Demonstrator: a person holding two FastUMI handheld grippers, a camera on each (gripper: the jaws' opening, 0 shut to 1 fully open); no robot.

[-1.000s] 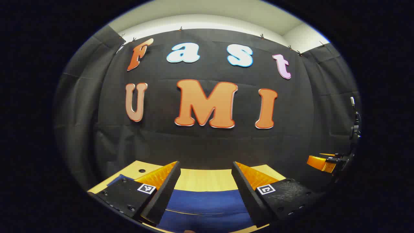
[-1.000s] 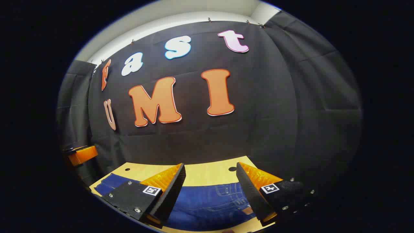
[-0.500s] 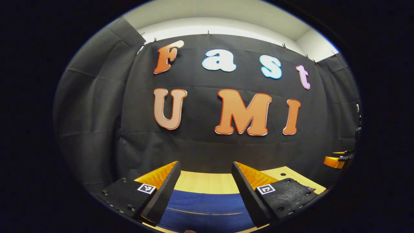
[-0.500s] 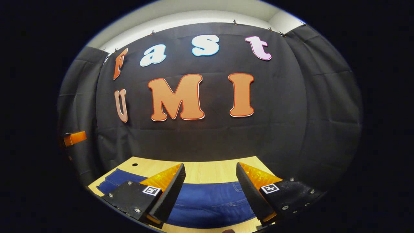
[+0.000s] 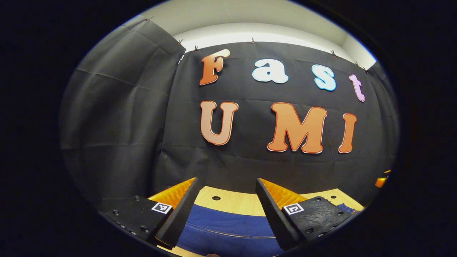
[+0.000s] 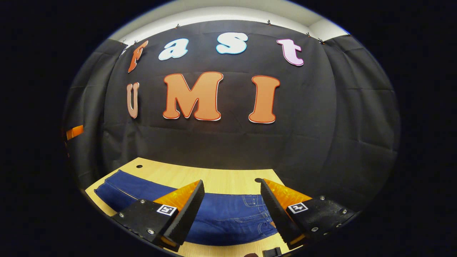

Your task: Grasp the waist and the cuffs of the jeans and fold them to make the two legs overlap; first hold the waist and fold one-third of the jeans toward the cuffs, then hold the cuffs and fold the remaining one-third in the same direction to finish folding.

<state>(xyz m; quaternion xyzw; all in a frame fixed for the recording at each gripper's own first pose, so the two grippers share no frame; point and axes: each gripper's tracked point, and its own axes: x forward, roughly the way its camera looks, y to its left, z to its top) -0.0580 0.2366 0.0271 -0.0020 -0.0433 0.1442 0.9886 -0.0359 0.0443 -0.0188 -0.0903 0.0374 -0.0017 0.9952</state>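
Observation:
Blue jeans lie flat along the wooden table, the pocket and waist end at the right of the right gripper view, the legs running left. My right gripper hangs open above the jeans, nothing between its fingers. In the left gripper view a plain blue stretch of the jeans lies under my left gripper, which is also open and holds nothing. A small piece of the other gripper peeks in at the far right edge there, and the other gripper shows at the left edge of the right gripper view.
The table ends just short of the black booth wall behind it. Small round holes mark the tabletop. A small dark item sits at the near edge of the table in the right gripper view.
Both grippers stayed open. The left gripper view has swung left over the jeans. The right gripper has moved so that more of the jeans and table shows below it.

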